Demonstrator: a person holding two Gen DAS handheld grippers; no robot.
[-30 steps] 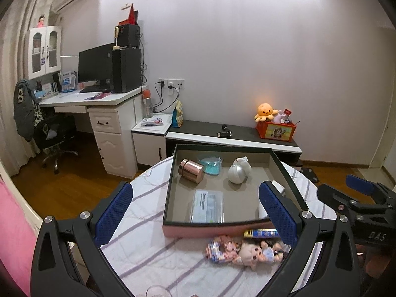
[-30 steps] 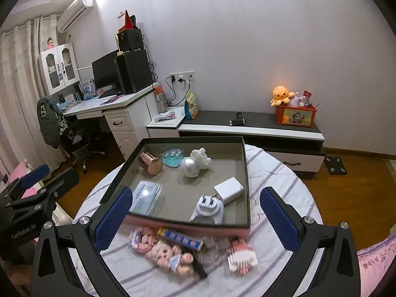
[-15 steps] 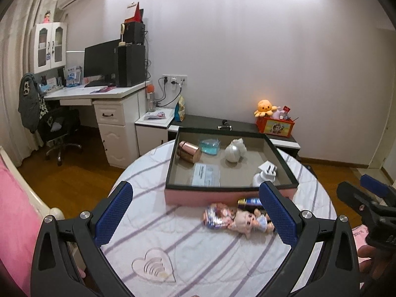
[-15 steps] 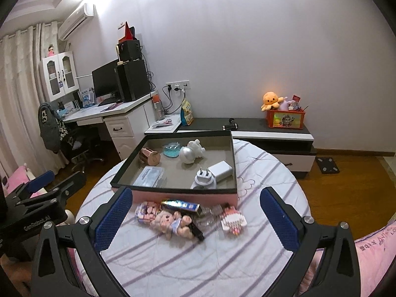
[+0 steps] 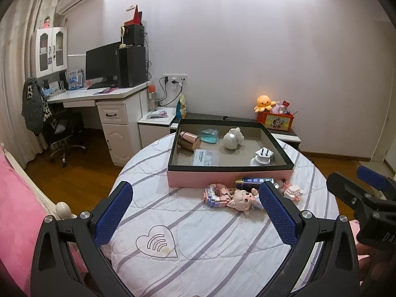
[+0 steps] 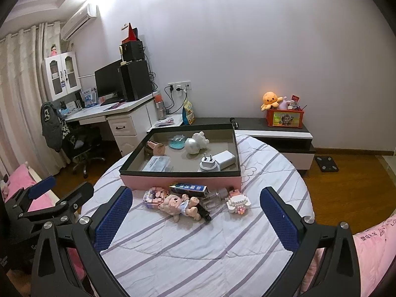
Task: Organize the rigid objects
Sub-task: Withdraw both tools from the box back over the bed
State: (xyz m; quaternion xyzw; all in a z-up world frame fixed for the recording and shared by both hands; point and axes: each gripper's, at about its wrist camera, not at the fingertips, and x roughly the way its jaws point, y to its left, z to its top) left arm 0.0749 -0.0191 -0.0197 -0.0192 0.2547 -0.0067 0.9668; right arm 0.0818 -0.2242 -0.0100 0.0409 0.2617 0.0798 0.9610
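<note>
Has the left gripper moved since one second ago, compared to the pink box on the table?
Yes. The left gripper has pulled back from the pink box: its fingers framed the box earlier, and now the box sits well beyond them, with the striped cloth between.

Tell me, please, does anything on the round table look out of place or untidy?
Yes. A cluster of small items lies loose in front of the pink box instead of inside it: a doll on its side, two pink block models and a dark blue tube. Both grippers are open, holding nothing.
</note>
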